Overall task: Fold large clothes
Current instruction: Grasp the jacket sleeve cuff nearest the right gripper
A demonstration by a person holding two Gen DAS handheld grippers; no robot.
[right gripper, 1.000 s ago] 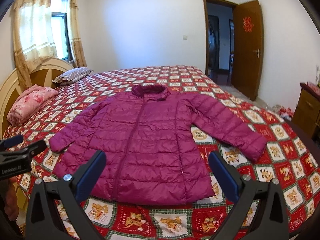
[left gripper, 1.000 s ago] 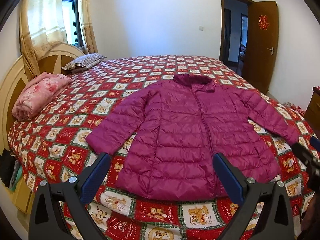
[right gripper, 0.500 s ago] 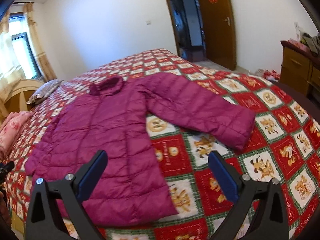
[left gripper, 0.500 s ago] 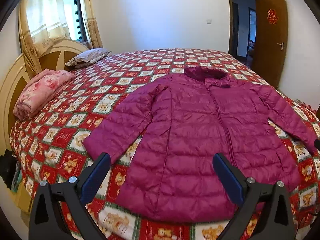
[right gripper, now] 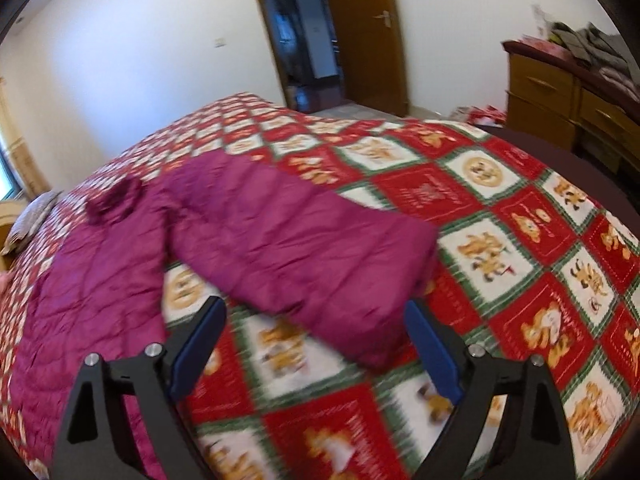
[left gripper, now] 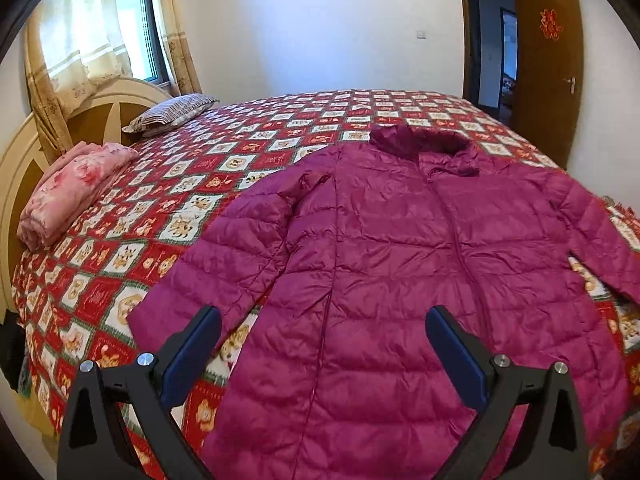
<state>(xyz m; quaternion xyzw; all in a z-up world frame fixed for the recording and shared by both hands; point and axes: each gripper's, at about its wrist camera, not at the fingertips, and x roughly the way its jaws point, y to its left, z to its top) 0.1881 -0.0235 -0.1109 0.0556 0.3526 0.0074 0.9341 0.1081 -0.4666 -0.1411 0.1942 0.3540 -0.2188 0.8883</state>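
Observation:
A magenta quilted jacket (left gripper: 400, 264) lies flat and face up on the bed, sleeves spread, collar toward the far side. My left gripper (left gripper: 322, 340) is open and empty, above the jacket's lower left side near the left sleeve cuff (left gripper: 160, 316). In the right wrist view the jacket's right sleeve (right gripper: 304, 248) stretches across the bedspread. My right gripper (right gripper: 316, 332) is open and empty, just above that sleeve's cuff end. The right view is motion-blurred.
The bed has a red patchwork bedspread (left gripper: 120, 264). A folded pink blanket (left gripper: 72, 196) and a striped pillow (left gripper: 172, 114) lie by the headboard. A wooden dresser (right gripper: 568, 108) stands right of the bed. An open door (left gripper: 544, 68) is at the back.
Both grippers have moved in toward the jacket. The right one swung right toward the right sleeve's cuff; the left one closed in on the left side. Both stayed open.

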